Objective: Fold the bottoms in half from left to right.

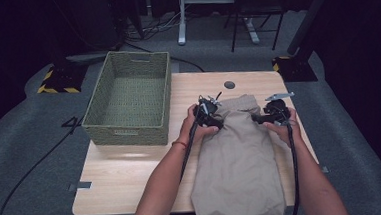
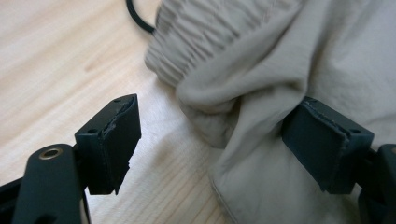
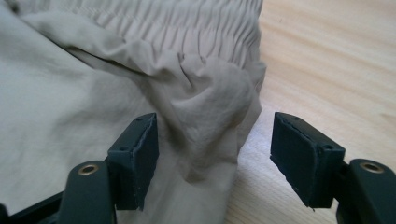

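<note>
A pair of beige trousers lies lengthwise on the worktop, waistband at the far end and legs hanging over the near edge. The left tongs and right tongs sit at the two waist corners. In both gripper views the jaws stand apart, each straddling a bunched fold of cloth beside the elastic waistband, nothing clamped yet. The woven basket to the left is empty. By my reading, folding has barely begun; gripping, folding and putting away remain.
</note>
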Action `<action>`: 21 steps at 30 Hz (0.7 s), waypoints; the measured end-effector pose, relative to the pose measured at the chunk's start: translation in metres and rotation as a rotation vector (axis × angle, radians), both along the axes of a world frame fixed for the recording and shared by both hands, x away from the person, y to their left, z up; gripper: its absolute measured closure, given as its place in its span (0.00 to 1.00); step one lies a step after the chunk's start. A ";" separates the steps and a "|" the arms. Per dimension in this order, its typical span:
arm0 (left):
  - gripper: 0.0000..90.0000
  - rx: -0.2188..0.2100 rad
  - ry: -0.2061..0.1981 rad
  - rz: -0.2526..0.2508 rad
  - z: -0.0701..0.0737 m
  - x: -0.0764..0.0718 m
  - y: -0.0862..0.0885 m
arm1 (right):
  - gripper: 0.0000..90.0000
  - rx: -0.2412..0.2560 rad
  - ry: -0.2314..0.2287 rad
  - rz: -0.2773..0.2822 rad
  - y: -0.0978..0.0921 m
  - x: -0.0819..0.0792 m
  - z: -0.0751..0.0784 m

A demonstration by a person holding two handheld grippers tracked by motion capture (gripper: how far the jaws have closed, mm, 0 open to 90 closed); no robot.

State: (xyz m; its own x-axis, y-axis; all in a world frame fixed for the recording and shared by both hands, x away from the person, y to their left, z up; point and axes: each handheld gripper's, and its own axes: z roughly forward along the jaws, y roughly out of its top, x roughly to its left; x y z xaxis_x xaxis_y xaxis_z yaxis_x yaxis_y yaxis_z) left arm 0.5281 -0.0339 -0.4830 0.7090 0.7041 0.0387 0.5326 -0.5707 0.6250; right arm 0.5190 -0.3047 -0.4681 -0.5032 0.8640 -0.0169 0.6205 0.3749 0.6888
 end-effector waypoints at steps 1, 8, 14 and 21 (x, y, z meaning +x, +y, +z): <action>0.22 0.014 0.007 -0.002 -0.003 0.000 -0.002 | 0.37 -0.006 0.009 -0.007 0.001 0.002 -0.003; 0.21 -0.032 0.046 0.003 -0.009 0.003 0.002 | 0.36 -0.002 0.053 -0.020 0.003 0.007 -0.013; 0.21 -0.050 0.054 -0.012 -0.010 0.003 0.003 | 0.35 -0.010 0.070 -0.032 0.004 0.009 -0.021; 0.51 -0.055 0.072 -0.112 -0.005 -0.002 0.000 | 0.64 -0.015 0.086 0.033 0.011 0.005 -0.017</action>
State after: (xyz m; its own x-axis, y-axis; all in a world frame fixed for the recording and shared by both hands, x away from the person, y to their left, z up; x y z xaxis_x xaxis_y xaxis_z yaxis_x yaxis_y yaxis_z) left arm 0.5263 -0.0334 -0.4879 0.7829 0.6201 -0.0512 0.5119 -0.5951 0.6196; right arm 0.5238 -0.2942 -0.4849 -0.5311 0.8472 0.0147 0.6647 0.4059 0.6273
